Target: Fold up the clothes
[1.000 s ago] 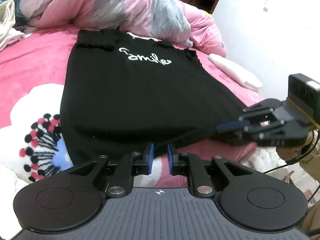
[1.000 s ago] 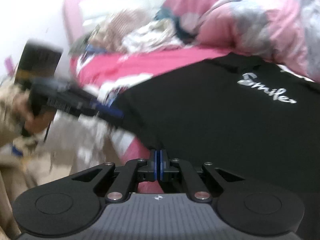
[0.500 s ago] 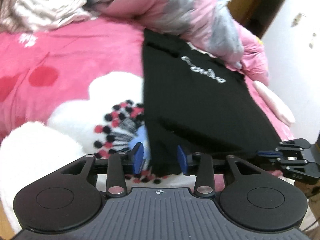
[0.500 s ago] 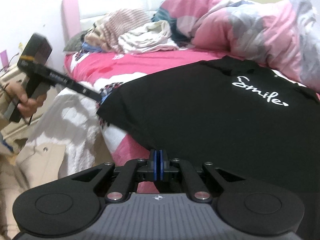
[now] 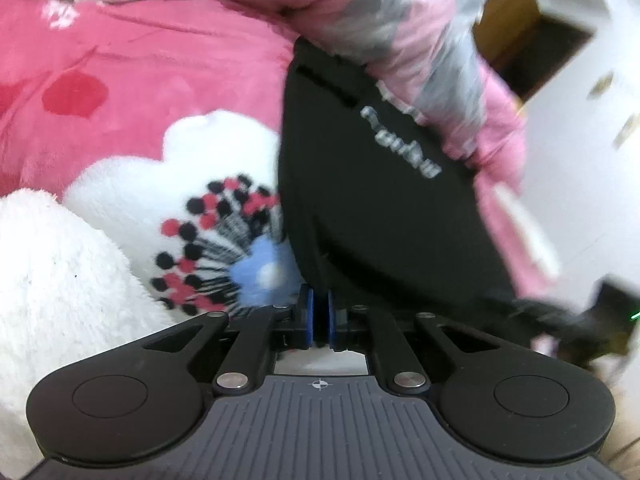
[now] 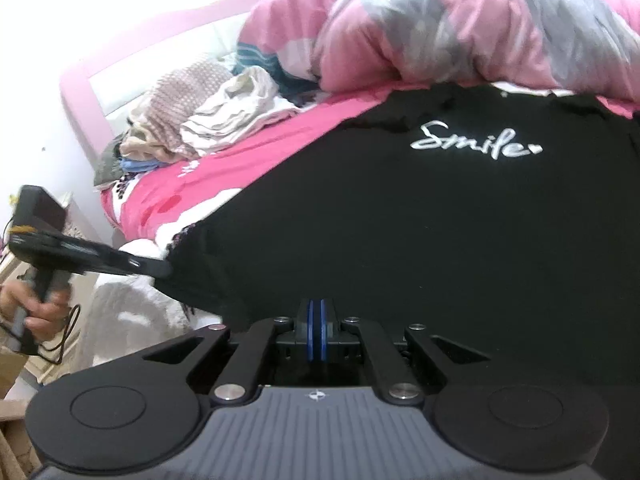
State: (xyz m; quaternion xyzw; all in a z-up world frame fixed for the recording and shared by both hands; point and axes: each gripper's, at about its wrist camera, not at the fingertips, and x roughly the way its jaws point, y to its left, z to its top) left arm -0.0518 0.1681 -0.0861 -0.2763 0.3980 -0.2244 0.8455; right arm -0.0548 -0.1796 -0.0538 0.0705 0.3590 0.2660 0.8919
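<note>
A black T-shirt (image 5: 380, 220) with a white "Smile" print (image 6: 476, 146) lies spread on the pink bed. My left gripper (image 5: 319, 308) is at the shirt's near left corner. Its jaws are closing, and the blue pads pinch the black hem between them. The right wrist view shows this gripper (image 6: 160, 268) from the side, tips on that corner. My right gripper (image 6: 316, 312) is shut on the shirt's near hem, with black cloth all around its pads. In the left wrist view the right gripper (image 5: 532, 308) is only a dark blur at the hem's right end.
A pink and grey duvet (image 6: 460, 28) is heaped behind the shirt's collar. A pile of loose clothes (image 6: 208, 108) lies by the pink headboard. The fleece blanket (image 5: 120, 80) has a white flower pattern. A person's hand (image 6: 36, 308) holds the left gripper's handle.
My left gripper slid to the shirt's left corner, opened around the hem, then closed on it. Both views rolled. The right gripper stayed shut and moved along the hem.
</note>
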